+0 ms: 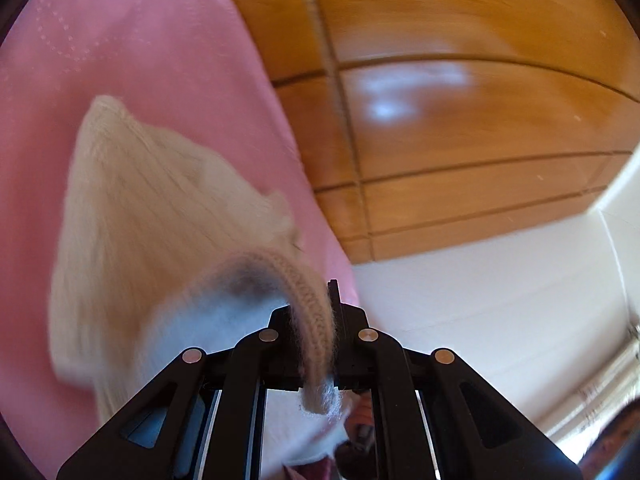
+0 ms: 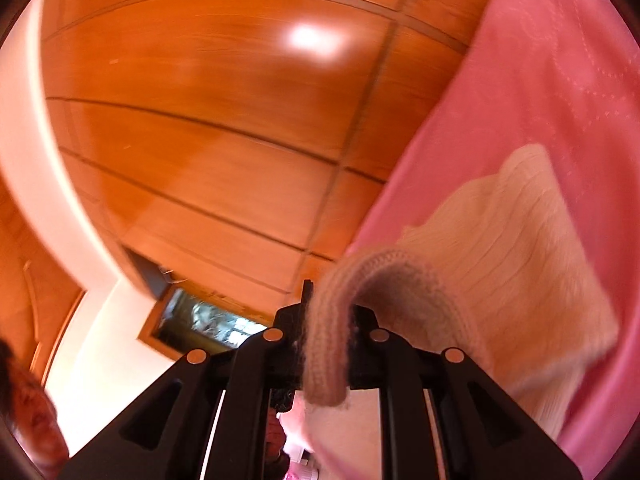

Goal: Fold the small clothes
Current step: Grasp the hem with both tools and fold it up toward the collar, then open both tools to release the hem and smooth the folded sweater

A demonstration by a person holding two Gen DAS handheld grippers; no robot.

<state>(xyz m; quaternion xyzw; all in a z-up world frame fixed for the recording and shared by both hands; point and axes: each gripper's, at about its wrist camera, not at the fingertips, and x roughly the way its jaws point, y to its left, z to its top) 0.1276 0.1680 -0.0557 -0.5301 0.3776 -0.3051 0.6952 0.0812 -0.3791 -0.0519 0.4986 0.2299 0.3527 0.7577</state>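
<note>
Both grippers hold one cream knitted garment [image 1: 160, 216] by its ribbed hem, lifted off the pink bedcover [image 1: 152, 48] with the rest of the knit trailing down onto it. The left gripper [image 1: 320, 320] is pinched fully closed on the ribbed band [image 1: 308, 300], which runs straight down through its jaws and pokes out below them; from this claw the body of the garment spreads away to the left, over the pink cover, while the wooden panelled wall [image 1: 460, 120] fills the right of that view. The right gripper [image 2: 328, 320] is all but closed on the same band [image 2: 332, 312], clamped on the thick ribbing with the knit arching out of its jaws; here the body of the garment [image 2: 520, 248] falls away to the right, onto the pink bedcover [image 2: 560, 60], near its edge against the wall. So the cloth hangs between the two claws, each holding one end of the hem, and the hem line joining them is the axis that matters: the long run of the garment lies across it, stretching away from both claws toward the far side of the cover. Neither hand looks nearer to the free end. Both views are smeared by motion, so the far end is hard to read. The next move, as I judge it, is carrying the held hem over the trailing part for a fold.
</note>
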